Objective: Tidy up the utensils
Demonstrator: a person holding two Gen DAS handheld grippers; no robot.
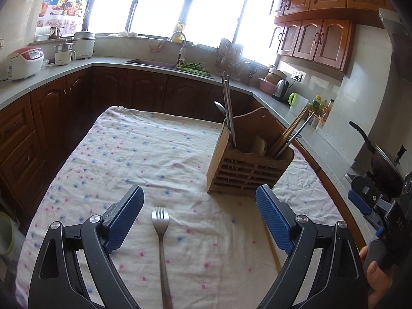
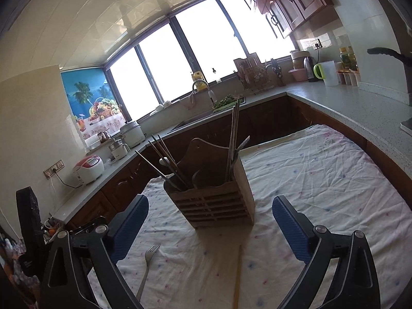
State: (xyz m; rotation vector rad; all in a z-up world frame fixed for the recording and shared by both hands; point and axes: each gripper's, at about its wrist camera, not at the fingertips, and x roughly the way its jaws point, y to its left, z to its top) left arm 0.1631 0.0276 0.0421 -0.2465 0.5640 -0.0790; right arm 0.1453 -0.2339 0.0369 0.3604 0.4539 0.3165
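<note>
Left tool (image 1: pixel 199 211) spread wide, grasping nothing, with a fork (image 1: pixel 161 234) between its fingers. Right tool (image 2: pixel 209 221) also released; wooden holder (image 2: pixel 216 200) just ahead, chopstick (image 2: pixel 237 275) below.

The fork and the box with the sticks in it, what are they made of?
The fork looks like shiny steel: silver-grey and glinting. The utensil box looks like plain wood or bamboo: tan, matte, with slatted sides. The loose chopstick on the cloth looks like pale wood too.

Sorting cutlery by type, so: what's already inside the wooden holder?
The wooden holder holds metal chopsticks and a spoon on one side, wooden and metal chopsticks on the other. Their lower ends are hidden behind its slatted walls.
</note>
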